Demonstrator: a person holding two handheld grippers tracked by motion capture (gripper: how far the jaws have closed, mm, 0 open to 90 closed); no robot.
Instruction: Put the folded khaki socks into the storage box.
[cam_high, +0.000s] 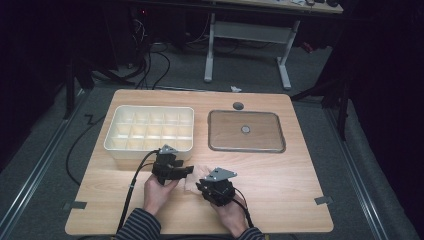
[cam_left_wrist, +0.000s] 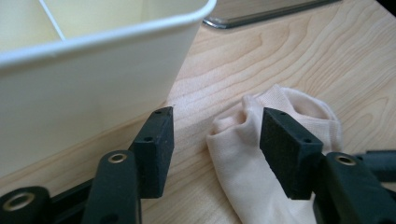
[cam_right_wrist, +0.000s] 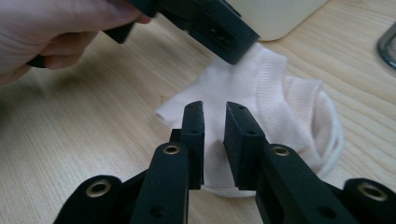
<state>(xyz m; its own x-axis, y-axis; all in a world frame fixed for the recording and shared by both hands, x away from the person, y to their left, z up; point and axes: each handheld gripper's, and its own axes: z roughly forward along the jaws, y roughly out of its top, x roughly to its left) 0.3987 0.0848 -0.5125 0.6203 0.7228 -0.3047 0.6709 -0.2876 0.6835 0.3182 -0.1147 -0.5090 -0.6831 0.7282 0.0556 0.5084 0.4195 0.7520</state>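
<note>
Probably the step in hand is pinching the pale pink cotton sock (cam_right_wrist: 275, 112), which lies crumpled on the light wooden table (cam_high: 280, 175) just in front of the cream plastic divided tray (cam_high: 149, 128); the pinch should bite deep into the fabric fold so that it cannot slip. The right gripper (cam_right_wrist: 214, 140) has its 2 jaws nearly shut, a narrow slot over the sock's near edge, with no firm grip evident. The left gripper (cam_left_wrist: 215, 144) stands about half open, straddling the sock's other end without pressing it.

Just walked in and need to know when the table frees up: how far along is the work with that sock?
Early. Done: the sock lies bunched on the table beside the white divided bin. In hand: the right gripper has its jaws nearly together over one end of the sock, the left gripper stands open astride the other end. Left: the bin's compartments look empty, so any folding and stowing remains.
</note>
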